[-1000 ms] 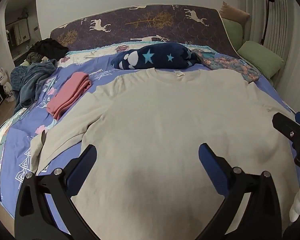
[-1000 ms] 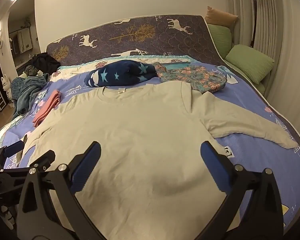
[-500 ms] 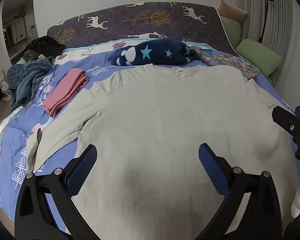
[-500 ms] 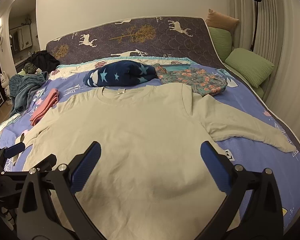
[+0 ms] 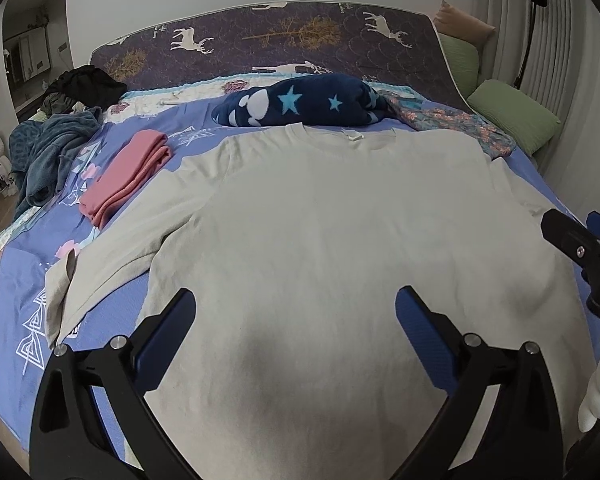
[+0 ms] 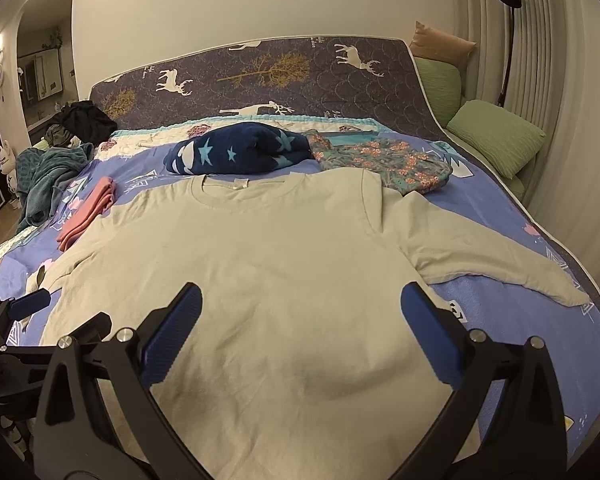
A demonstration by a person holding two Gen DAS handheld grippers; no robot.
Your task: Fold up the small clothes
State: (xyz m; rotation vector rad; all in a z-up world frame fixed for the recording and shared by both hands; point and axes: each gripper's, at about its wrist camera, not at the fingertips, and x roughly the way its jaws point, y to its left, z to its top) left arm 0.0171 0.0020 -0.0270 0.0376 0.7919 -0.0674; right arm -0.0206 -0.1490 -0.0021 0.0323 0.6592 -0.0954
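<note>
Claws open above spread shirt

Left claw [image 5: 294, 320]: black frame, blue-padded fingers [image 5: 168, 332] spread wide, holding nothing, poised over the lower body of the garment. Right claw [image 6: 300, 316]: same build, likewise wide open and empty, over the lower body toward the garment's right side; each claw shows at the edge of the other's view.

Beige long-sleeved cotton shirt [image 5: 340, 220]: laid flat, front up, on the bed, hem nearest the cameras, neckline farthest. Both sleeves lie out to the sides, angled toward the hem; the left cuff [image 5: 60, 280] is slightly turned over.

Blue patterned bed sheet [image 5: 12, 300]: bare on either side of the shirt.

Folded pink garment [image 5: 128, 172]: on the sheet, just beside the left shoulder.

Teal rumpled blanket [image 5: 44, 152]: at the bed's left edge, beyond the pink garment.

Navy fleece bundle with pale stars [image 5: 300, 100]: directly behind the neckline.

Floral fabric piece [image 6: 388, 160]: beside the bundle, behind the right shoulder.

Purple upright mattress with deer print [image 6: 260, 76]: propped at the head of the bed.

Green cushions [image 6: 496, 136]: far right, by the wall.
</note>
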